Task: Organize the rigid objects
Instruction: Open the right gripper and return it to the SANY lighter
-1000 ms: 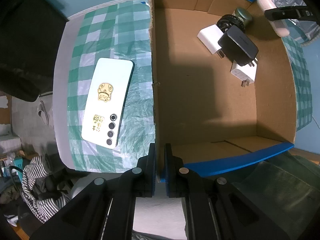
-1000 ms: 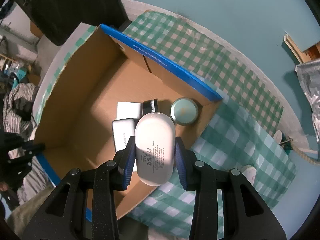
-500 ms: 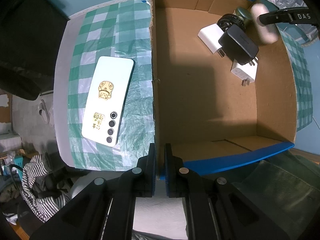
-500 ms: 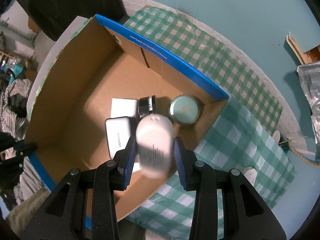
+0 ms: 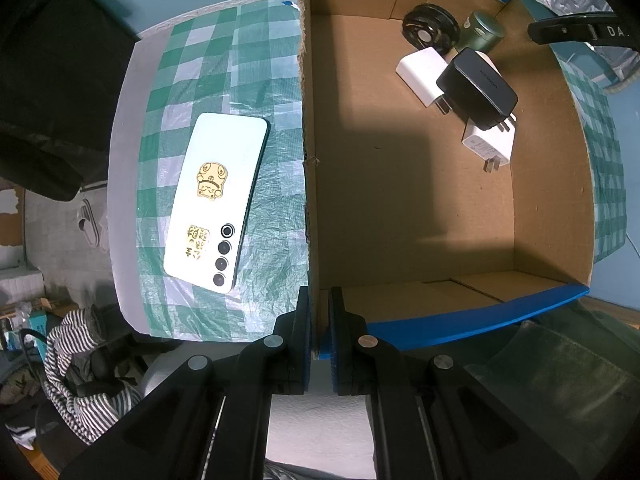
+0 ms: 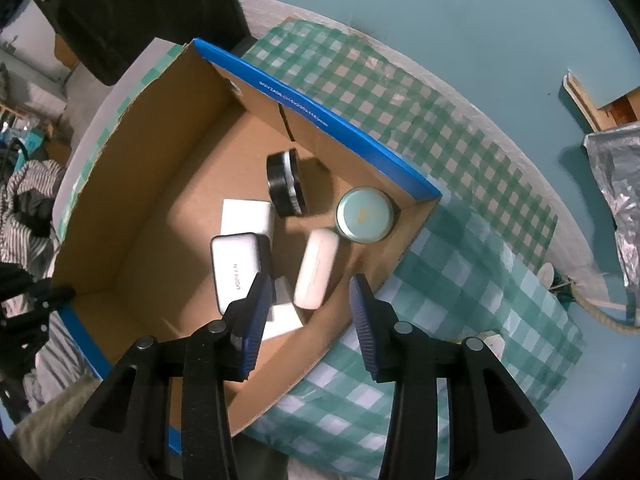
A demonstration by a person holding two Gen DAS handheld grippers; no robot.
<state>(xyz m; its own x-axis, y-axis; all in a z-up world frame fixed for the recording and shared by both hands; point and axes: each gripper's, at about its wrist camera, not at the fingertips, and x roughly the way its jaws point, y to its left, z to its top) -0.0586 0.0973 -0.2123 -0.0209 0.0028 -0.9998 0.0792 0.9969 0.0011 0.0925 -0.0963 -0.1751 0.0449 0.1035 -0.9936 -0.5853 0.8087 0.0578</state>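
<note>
The right gripper (image 6: 310, 312) hangs spread and empty, its jaws having just opened; the white case (image 6: 316, 268) lies below it in the cardboard box (image 6: 132, 184) beside chargers and a tin (image 6: 363, 214). The left gripper (image 5: 319, 320) pinches the box wall. A phone (image 5: 218, 196) left of it waits on the checked cloth (image 5: 192, 60); clutter lies on the floor beyond.

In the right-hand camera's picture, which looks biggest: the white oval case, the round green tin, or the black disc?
As they look there:
1. white oval case
2. round green tin and black disc, too alike to rank
</note>
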